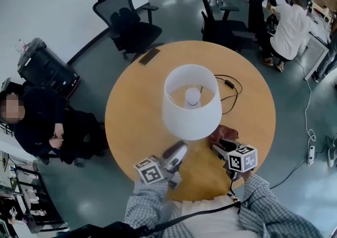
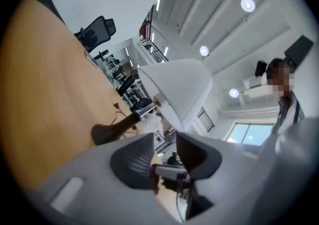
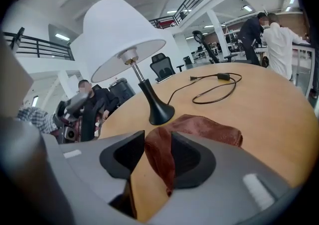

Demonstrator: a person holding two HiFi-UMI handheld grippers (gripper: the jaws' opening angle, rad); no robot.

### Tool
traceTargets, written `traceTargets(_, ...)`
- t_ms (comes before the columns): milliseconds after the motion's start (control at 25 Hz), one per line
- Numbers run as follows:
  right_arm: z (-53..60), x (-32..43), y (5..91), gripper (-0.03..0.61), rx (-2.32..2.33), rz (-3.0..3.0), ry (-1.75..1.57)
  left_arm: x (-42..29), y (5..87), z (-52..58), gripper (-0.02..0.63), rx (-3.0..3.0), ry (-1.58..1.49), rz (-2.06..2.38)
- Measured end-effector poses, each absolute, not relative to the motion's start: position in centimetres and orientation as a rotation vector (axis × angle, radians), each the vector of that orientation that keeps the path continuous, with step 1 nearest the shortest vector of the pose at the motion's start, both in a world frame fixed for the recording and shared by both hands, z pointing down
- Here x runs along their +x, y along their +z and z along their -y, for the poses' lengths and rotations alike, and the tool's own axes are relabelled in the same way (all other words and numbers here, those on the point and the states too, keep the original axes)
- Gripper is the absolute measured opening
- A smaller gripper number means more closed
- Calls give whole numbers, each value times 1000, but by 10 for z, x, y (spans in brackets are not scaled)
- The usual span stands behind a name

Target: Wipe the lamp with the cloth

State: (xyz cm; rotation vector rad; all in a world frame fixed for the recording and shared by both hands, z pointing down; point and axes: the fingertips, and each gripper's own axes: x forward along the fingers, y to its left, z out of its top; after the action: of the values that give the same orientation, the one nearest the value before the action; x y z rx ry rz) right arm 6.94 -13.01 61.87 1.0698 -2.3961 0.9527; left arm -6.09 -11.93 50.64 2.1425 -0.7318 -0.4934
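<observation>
While the right tongs (image 3: 158, 142) sit spread w/ a fold of dark red fuzzy cloth (image 3: 209, 127) loose between them, lifting could leave it on the round wood table (image 3: 269, 94). Left tongs (image 2: 164, 145), spread & empty, near the white-shade black-stand lamp (image 2: 179, 87), could tip it.

This looks like an open-plan office that doubles as a lab. Black swivel chairs (image 1: 126, 23) stand round a wooden bench (image 1: 131, 121) on a polished grey floor (image 1: 89, 73). Far beyond the right gripper (image 3: 157, 138) and its jaws, people (image 3: 271, 37) work at cluttered stations. Up and left of the jaws runs a railed mezzanine (image 3: 35, 45), under round ceiling lights (image 2: 247, 4).
</observation>
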Motion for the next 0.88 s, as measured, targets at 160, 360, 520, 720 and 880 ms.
traceTargets(160, 132, 85, 601, 119, 1171, 2405, 841, -71, 537, 110, 2, 2176, -311, 913)
traceTargets(360, 127, 83, 588, 4, 1246, 2408, 743, -63, 573, 96, 0, 2253, -46, 1004)
traceTargets(520, 117, 72, 593, 3, 1216, 2409, 760, -46, 592, 83, 0, 2282, 196, 984)
traceTargets(720, 104, 66, 608, 3, 1175, 2393, 810, -28, 607, 69, 0, 2348, 319, 893)
traceTargets(880, 103, 67, 612, 3, 1155, 2382, 808, -26, 607, 68, 0, 2350, 334, 887)
